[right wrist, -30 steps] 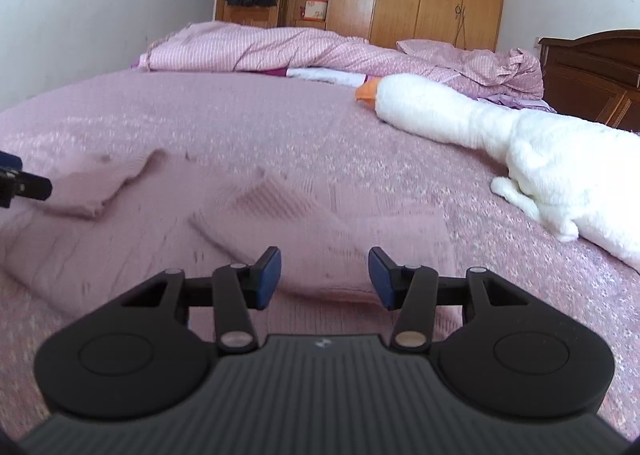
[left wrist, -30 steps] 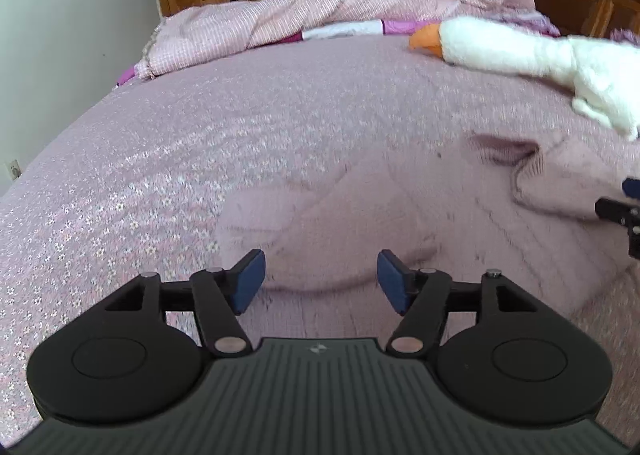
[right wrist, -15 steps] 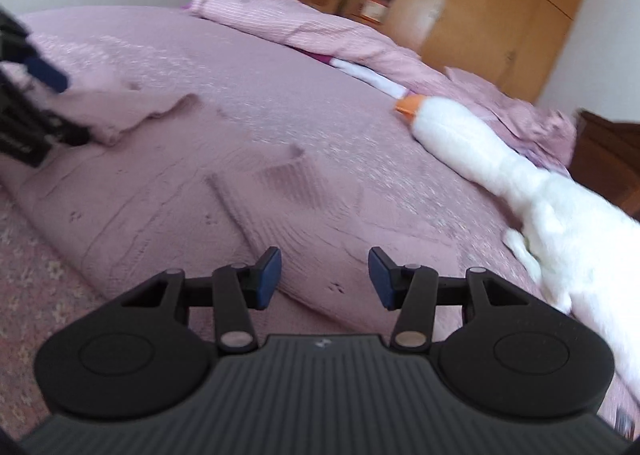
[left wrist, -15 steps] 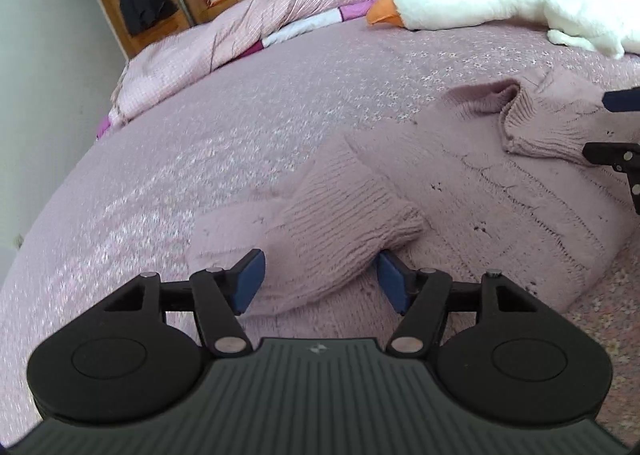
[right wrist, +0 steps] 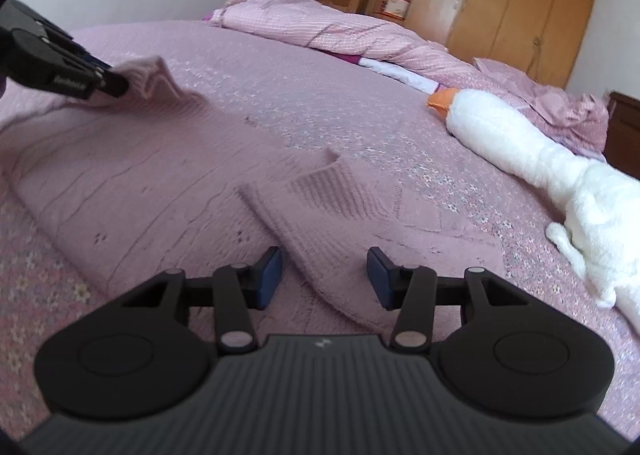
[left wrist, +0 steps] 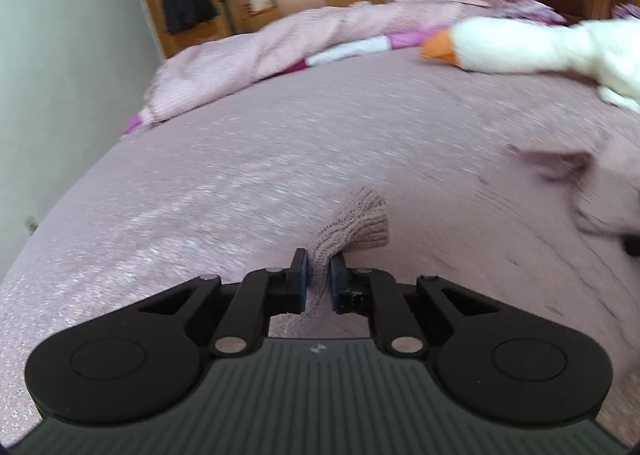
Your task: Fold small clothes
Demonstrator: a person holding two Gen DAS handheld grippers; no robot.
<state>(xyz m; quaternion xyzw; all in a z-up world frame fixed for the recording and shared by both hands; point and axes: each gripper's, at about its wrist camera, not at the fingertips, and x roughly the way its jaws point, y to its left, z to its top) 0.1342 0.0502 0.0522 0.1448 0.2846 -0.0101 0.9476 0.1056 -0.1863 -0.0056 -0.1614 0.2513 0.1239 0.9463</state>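
1. Closest in: the left gripper [left wrist: 319, 275] has just been closing, and its jaws now pinch the ribbed cuff [left wrist: 354, 225] of the dusty-pink knitted sweater [right wrist: 132, 171], which lies spread on the mauve floral bedspread [left wrist: 240, 159].
2. The right gripper [right wrist: 323, 275] hovers with jaws spread over the other folded-in sleeve [right wrist: 320, 215], gripping nothing.
3. Farther back there's a white plush goose with an orange beak [right wrist: 532, 159], then a rumpled pink checked duvet [right wrist: 320, 31].
4. Risk, I reckon: that pinch only catches a bit of cuff, so a quick pull could let the stretchy knit slip out, or drag the body and wreck the fold.
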